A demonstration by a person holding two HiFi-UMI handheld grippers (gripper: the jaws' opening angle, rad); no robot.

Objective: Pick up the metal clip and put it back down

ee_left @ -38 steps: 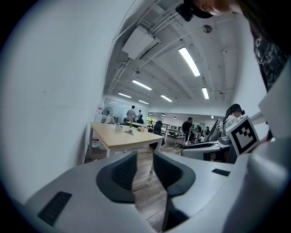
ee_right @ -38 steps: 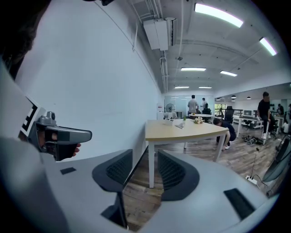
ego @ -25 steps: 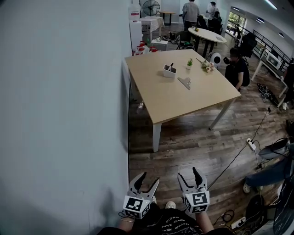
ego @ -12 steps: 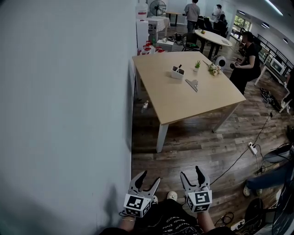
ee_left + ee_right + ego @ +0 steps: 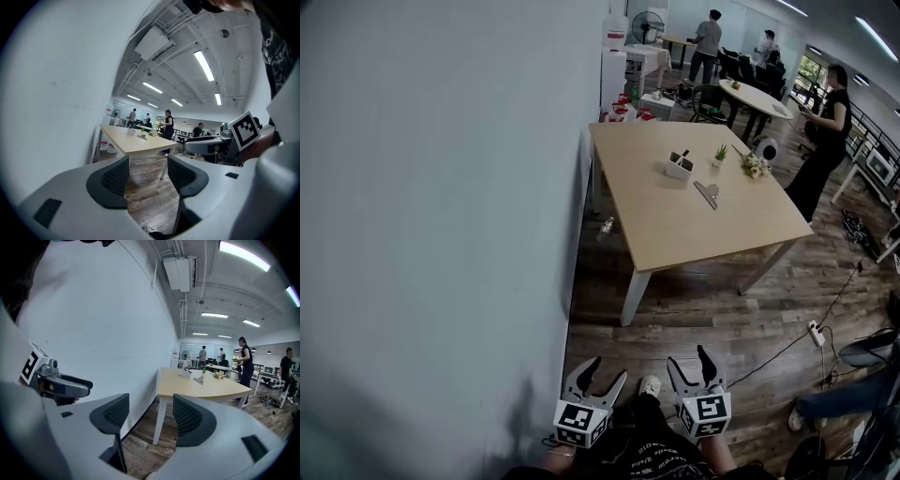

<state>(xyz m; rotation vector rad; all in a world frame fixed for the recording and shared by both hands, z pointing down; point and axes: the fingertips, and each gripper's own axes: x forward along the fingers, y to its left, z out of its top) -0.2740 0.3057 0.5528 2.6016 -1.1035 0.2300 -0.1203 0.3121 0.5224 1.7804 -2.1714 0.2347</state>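
Note:
The metal clip [image 5: 707, 194] lies flat on the light wooden table [image 5: 656, 216] far ahead of me; in the right gripper view the clip [image 5: 198, 379] is a small grey shape on the tabletop. My left gripper [image 5: 604, 371] and right gripper [image 5: 688, 360] hang low by my body over the wooden floor, well short of the table. Both stand open with nothing between their jaws. The left gripper [image 5: 146, 172] looks along the floor toward the table [image 5: 127, 143].
A white wall [image 5: 441, 216] runs along my left, touching the table's side. On the table stand a white holder [image 5: 679, 166], a small plant [image 5: 721, 154] and flowers [image 5: 756, 166]. A person in black [image 5: 827, 127] stands at the table's far right. Cables [image 5: 825, 314] cross the floor at right.
The view has shifted so the table sits farther right and nearer. The person in black has straightened and stepped along the table's right side. Both grippers stay open.

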